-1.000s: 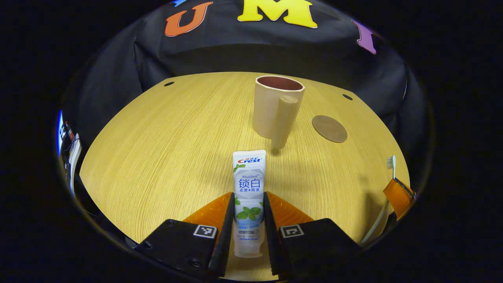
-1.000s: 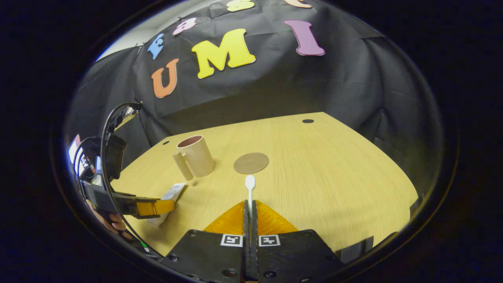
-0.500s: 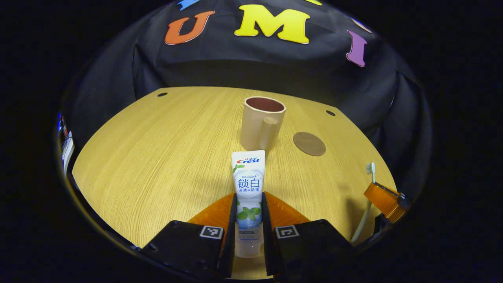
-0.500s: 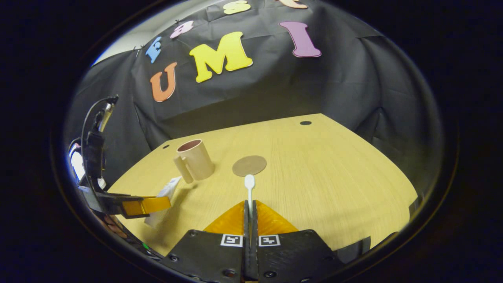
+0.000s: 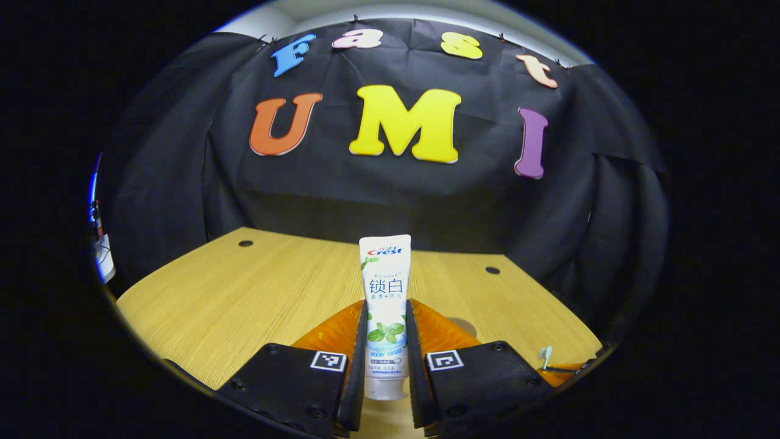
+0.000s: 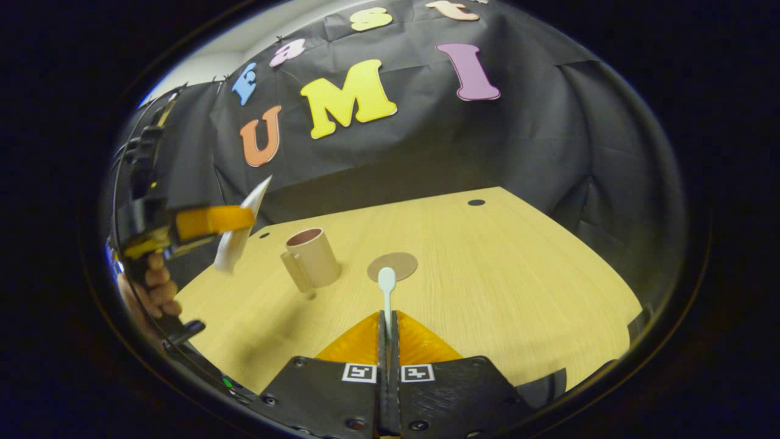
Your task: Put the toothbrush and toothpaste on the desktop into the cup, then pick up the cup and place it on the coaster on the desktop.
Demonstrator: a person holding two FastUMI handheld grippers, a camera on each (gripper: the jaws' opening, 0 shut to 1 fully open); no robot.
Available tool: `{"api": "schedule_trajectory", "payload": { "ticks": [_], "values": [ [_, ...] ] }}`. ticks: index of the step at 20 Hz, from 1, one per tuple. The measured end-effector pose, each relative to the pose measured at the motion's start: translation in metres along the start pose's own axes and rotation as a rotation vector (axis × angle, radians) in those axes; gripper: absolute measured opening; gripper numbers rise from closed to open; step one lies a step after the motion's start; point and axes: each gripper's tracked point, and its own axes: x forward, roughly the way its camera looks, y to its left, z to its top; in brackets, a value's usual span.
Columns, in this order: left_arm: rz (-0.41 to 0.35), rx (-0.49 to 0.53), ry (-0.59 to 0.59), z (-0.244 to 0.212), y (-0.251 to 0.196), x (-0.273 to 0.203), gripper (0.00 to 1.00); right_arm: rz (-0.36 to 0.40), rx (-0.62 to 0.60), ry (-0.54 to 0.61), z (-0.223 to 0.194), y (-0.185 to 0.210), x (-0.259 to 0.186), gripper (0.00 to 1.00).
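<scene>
Above the table (image 6: 487,286), my left gripper (image 5: 386,341) is raised, jaws clamped on the upright toothpaste (image 5: 385,305); my right gripper (image 6: 387,341) pinches the toothbrush (image 6: 386,291), near the cup (image 6: 312,259) and coaster (image 6: 392,266).

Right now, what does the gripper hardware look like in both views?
Both grippers share one build: black blocky bodies, each half carrying a small square black-and-white marker near the inner edge, with screw heads lower on the housing. In the right gripper view, the left gripper is a black unit with dark cables looping over its top; a hand wraps the handle below.
</scene>
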Motion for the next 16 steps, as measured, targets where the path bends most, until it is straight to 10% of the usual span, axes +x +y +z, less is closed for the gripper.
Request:
{"api": "schedule_trajectory", "payload": {
  "ticks": [16],
  "values": [
    [-0.060, -0.054, -0.081, -0.019, 0.003, 0.101, 0.39, -0.052, 0.049, -0.043, 0.013, -0.037, -0.013, 0.00]
  ]
}}
